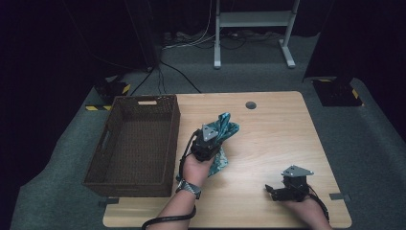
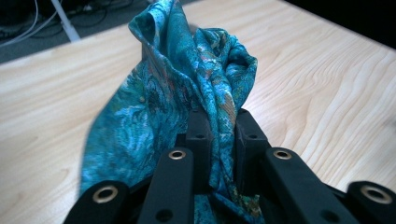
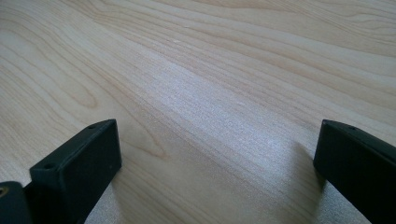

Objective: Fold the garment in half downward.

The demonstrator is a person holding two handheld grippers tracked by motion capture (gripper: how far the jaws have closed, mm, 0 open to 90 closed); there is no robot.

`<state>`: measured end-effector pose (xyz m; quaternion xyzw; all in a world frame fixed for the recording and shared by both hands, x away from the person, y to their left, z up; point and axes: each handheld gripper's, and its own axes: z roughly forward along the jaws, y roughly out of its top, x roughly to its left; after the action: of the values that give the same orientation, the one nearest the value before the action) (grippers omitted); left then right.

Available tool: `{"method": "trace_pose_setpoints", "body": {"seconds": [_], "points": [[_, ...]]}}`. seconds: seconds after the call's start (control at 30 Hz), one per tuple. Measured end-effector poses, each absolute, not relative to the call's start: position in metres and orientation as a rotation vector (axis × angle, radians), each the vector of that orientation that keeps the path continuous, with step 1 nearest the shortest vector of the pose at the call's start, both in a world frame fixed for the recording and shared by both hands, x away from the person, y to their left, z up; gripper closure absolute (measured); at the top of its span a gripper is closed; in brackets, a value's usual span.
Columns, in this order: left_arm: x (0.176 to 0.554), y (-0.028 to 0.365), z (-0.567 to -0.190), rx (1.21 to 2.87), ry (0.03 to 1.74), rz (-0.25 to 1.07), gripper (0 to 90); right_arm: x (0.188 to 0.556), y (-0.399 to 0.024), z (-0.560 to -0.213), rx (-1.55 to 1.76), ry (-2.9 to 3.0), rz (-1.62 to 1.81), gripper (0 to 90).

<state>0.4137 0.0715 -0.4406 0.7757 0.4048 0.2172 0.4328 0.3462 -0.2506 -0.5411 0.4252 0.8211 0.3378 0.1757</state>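
Observation:
A teal patterned cloth (image 1: 225, 128) hangs bunched above the middle of the wooden table (image 1: 273, 139), part of it trailing down beside the person's left hand. My left gripper (image 1: 215, 136) is shut on it. In the left gripper view the two black jaws pinch a fold of the cloth (image 2: 187, 88) between them, with my left gripper (image 2: 219, 135) pointing across the tabletop. Near the front right of the table my right gripper (image 1: 269, 189) rests low, pointing left. In the right gripper view my right gripper (image 3: 215, 154) stands open, bare wood between its fingers.
A dark brown wicker basket (image 1: 139, 143) stands on the table's left part, its inside bare. A round cable hole (image 1: 250, 105) lies near the far edge. Beyond the table are a white desk frame (image 1: 253, 28) and cables on grey carpet.

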Motion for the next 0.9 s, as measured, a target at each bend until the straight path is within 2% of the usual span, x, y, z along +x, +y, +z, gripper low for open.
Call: {"method": "trace_pose_setpoints", "body": {"seconds": [0.9], "points": [[0.394,0.097,-0.384,1.73,0.914,0.528,79.7,0.346,-0.251,-0.541,1.21,2.32,0.951,0.7]]}}
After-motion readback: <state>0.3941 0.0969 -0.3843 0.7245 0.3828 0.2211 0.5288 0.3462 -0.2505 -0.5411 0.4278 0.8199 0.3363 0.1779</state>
